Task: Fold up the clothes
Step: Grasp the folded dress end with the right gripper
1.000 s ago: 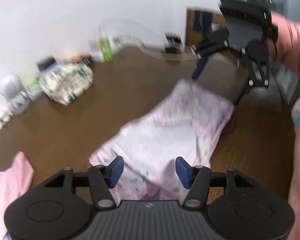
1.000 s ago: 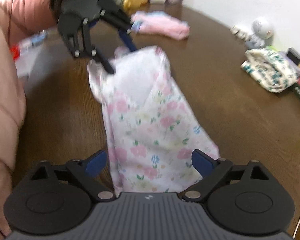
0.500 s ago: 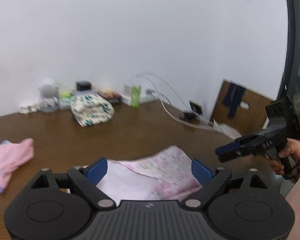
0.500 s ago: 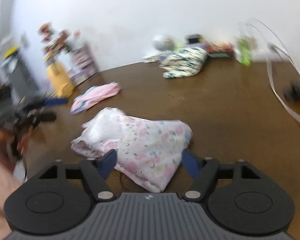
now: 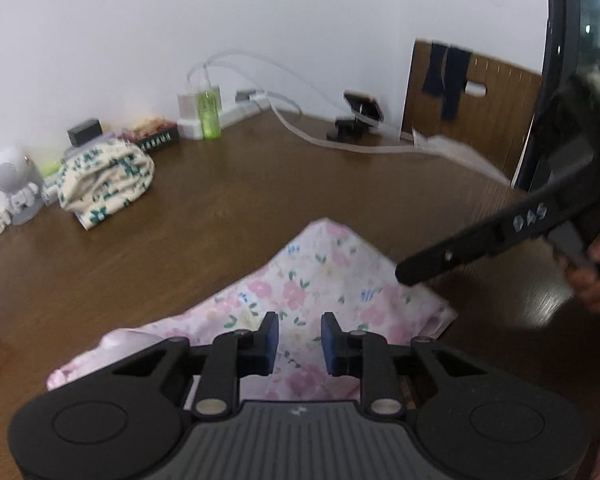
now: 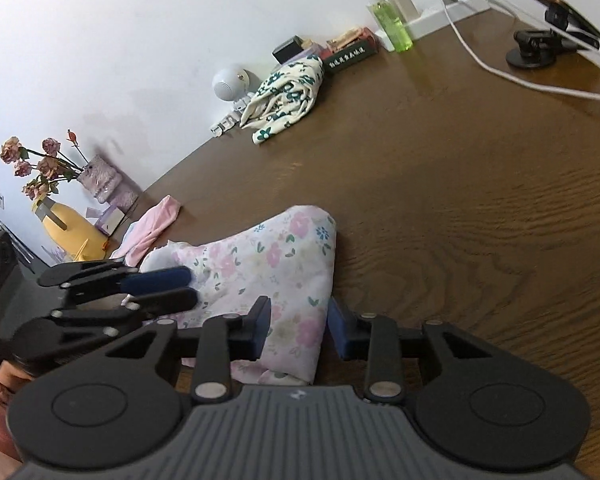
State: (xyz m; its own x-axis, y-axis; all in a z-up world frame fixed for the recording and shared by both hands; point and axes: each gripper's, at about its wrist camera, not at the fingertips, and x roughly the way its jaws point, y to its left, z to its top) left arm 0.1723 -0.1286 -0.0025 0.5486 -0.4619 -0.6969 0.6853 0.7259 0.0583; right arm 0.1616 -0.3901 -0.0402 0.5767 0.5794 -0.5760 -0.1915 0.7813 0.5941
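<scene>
A pink floral garment (image 5: 320,292) lies partly folded on the brown wooden table (image 5: 260,184); it also shows in the right wrist view (image 6: 268,268). My left gripper (image 5: 299,340) hovers over the garment's near edge, its jaws narrowed with a small gap and no cloth between them; in the right wrist view (image 6: 180,288) it sits at the garment's left end. My right gripper (image 6: 299,330) is low over the garment's near corner, jaws partly open with cloth lying between them. Its arm shows in the left wrist view (image 5: 500,232).
A cream and green floral garment (image 6: 288,92) is bunched at the back by the wall. A pink garment (image 6: 152,228) lies at the left. A green bottle (image 6: 392,24), white cables (image 6: 500,68), a phone stand (image 6: 540,44), a small robot toy (image 5: 16,184) and a flower vase (image 6: 60,216) line the table's edges.
Both grippers have dropped down toward the garment and narrowed their jaws. The garment has settled flat on the table in a folded triangle.
</scene>
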